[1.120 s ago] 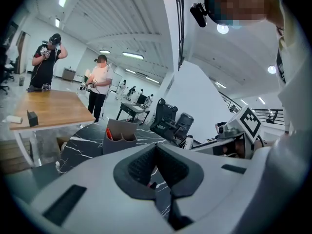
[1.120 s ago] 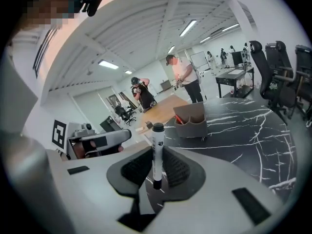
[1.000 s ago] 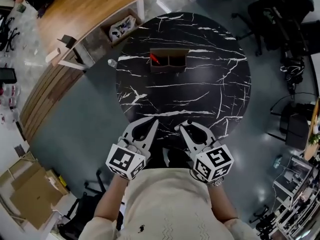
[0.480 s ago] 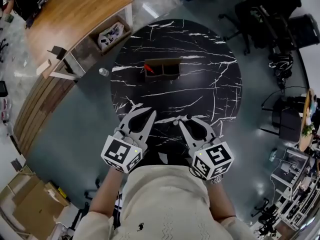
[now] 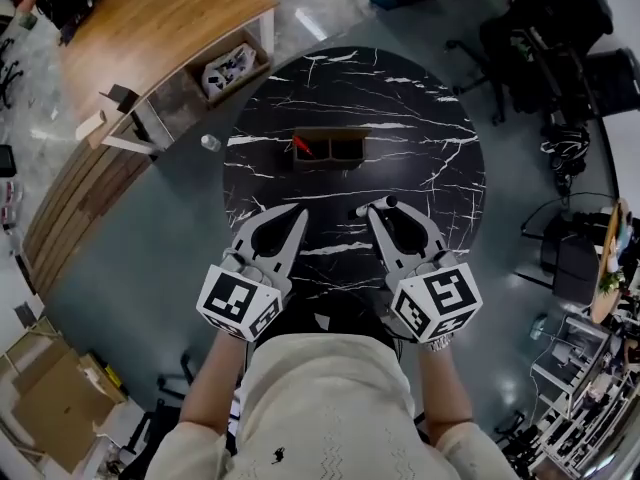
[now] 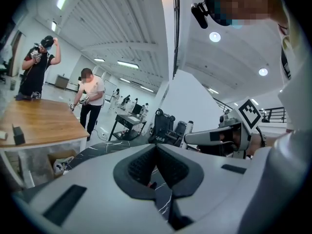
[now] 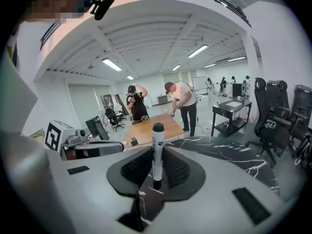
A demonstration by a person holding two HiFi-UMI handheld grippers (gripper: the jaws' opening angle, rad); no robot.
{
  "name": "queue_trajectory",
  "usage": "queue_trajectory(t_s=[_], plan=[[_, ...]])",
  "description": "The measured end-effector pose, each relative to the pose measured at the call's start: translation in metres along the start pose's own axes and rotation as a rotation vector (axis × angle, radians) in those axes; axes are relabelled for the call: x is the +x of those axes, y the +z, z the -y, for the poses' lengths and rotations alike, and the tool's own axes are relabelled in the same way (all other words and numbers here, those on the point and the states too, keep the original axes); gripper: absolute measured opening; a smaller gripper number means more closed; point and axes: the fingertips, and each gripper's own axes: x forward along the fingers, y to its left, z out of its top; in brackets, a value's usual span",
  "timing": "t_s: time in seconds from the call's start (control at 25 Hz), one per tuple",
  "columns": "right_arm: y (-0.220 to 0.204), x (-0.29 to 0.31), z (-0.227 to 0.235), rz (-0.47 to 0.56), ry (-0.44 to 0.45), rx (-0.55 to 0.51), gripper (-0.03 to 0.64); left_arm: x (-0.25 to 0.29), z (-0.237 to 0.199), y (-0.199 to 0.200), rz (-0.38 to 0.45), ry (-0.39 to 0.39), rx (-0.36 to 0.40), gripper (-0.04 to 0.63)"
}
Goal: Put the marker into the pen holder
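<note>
The right tongs (image 5: 383,210) pinch the marker (image 5: 373,206), a white barrel with a black cap. In the right gripper view the marker (image 7: 157,150) stands upright between the two dark ribbed pads of the right tongs (image 7: 157,172), which press on its lower half, while the capped end rises clear above them. From the head view it shows as a short pale bar lying crosswise at the tip of those tongs, just right of the frame's centre and above the round black worktop (image 5: 420,168) with its white veins. The left tongs (image 5: 295,213) sit level with them, a little left of centre. In the left gripper view the left tongs (image 6: 156,165) are pressed together with nothing between the pads. The pen holder (image 5: 335,162), a brown box with two compartments side by side, rests on the worktop in the upper middle of the head view, well apart from both tongs. A red pen (image 5: 303,146) leans in its left compartment, and the right compartment looks dark inside. A wooden desk (image 5: 160,18) fills the upper left of the head view, beside the worktop.
</note>
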Motion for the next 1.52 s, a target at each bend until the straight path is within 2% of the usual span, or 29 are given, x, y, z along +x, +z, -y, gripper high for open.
queue_trajectory(t_s=[0.28,0.44,0.6,0.8,0.96,1.16,1.52], plan=[[0.016,0.035,0.023,-0.001,0.05,-0.034,0.08,0.019,-0.007,-0.009,-0.018,0.054,-0.012,0.008],[0.031,0.049,0.044,0.056,0.017,-0.033,0.08,0.03,-0.008,-0.011,-0.024,0.058,-0.026,0.008],[0.034,0.07,0.063,0.097,-0.037,-0.087,0.08,0.039,-0.01,-0.015,-0.045,0.055,-0.013,0.008],[0.013,0.098,0.075,0.09,-0.077,-0.211,0.081,0.044,-0.013,-0.03,-0.091,0.071,0.007,0.008],[-0.003,0.121,0.074,0.079,-0.076,-0.285,0.081,0.046,-0.015,-0.037,-0.1,0.089,-0.015,0.008],[-0.029,0.141,0.077,0.064,-0.059,-0.256,0.081,0.048,-0.016,-0.046,-0.133,0.092,0.004,0.008],[-0.072,0.169,0.096,0.009,-0.086,-0.239,0.081,0.04,-0.02,-0.06,-0.149,0.109,-0.041,0.008]])
